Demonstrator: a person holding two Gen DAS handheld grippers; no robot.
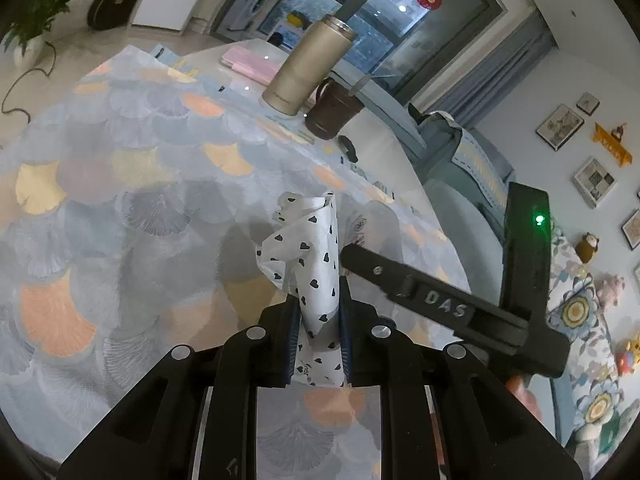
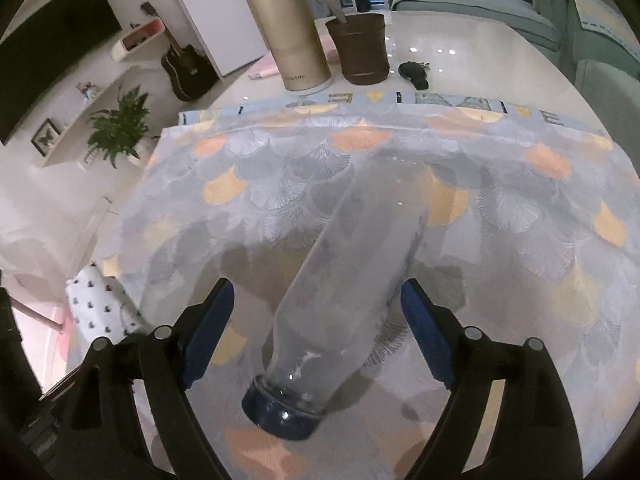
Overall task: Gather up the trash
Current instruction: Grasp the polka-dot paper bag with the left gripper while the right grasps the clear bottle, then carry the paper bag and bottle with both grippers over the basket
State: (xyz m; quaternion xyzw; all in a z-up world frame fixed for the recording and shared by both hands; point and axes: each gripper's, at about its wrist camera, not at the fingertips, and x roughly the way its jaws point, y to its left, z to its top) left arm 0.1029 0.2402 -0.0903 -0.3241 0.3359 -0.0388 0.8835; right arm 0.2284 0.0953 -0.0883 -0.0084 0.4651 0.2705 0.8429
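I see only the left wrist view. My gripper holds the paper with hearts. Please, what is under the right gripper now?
Observer: A clear plastic bottle lies on its side on the tablecloth, between the right gripper's blue pads.
Operator: Do the pads press it?
Observer: No, there is a gap on both sides; the jaws are open.
Operator: Where is its cap?
Observer: The dark blue cap points toward the camera.
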